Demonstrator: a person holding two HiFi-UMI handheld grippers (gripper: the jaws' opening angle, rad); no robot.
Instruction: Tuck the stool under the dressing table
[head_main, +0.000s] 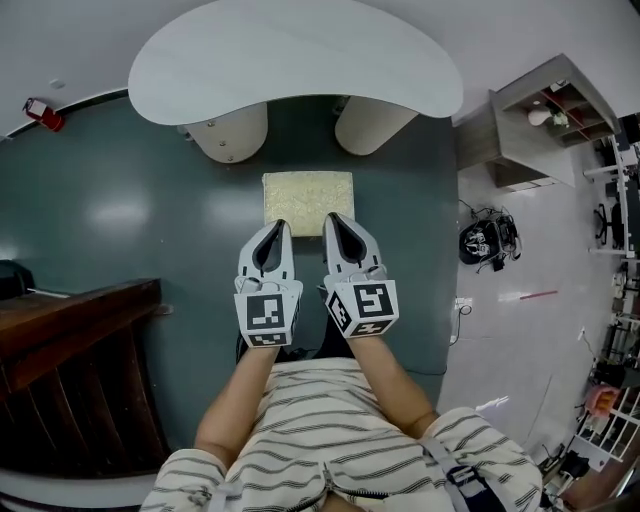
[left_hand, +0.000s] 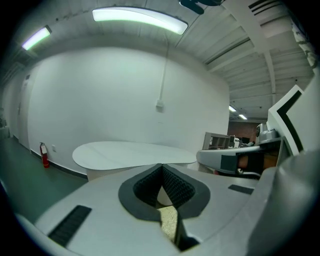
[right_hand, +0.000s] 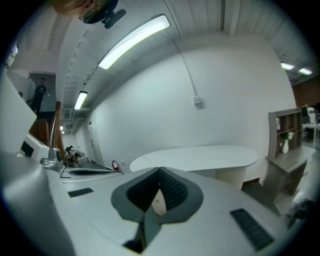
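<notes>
The stool (head_main: 308, 203), a square seat with a cream, nubbly top, stands on the dark teal floor (head_main: 120, 220) just near of the dressing bench (head_main: 300, 60). It sits in line with the gap between the bench's two round cream legs (head_main: 230, 130), and in the head view all of it lies clear of the white kidney-shaped top, not under it.

Both claws point at the stool from the near side. The left claw (head_main: 282, 224) and the right claw (head_main: 328, 216) lie side by side, close together, and their tips overlap the stool's near edge in the head view. Whether they touch the seat cannot be told.

In the left gripper view the left claw (left_hand: 161, 165) has its tips pressed together with nothing held, and a patch of the stool's cream top (left_hand: 169, 222) shows through the slot lower down. The right claw (right_hand: 160, 169) is likewise closed tip to tip and empty, with the bench top (right_hand: 200, 155) beyond it.

The person's bare forearms and striped shirt (head_main: 330, 430) fill the near edge. A dark wooden piece (head_main: 70, 350) stands at the near left, a red fire extinguisher (head_main: 42, 113) at the far left wall, and a grey shelf unit (head_main: 545, 120) to the bench's right.
</notes>
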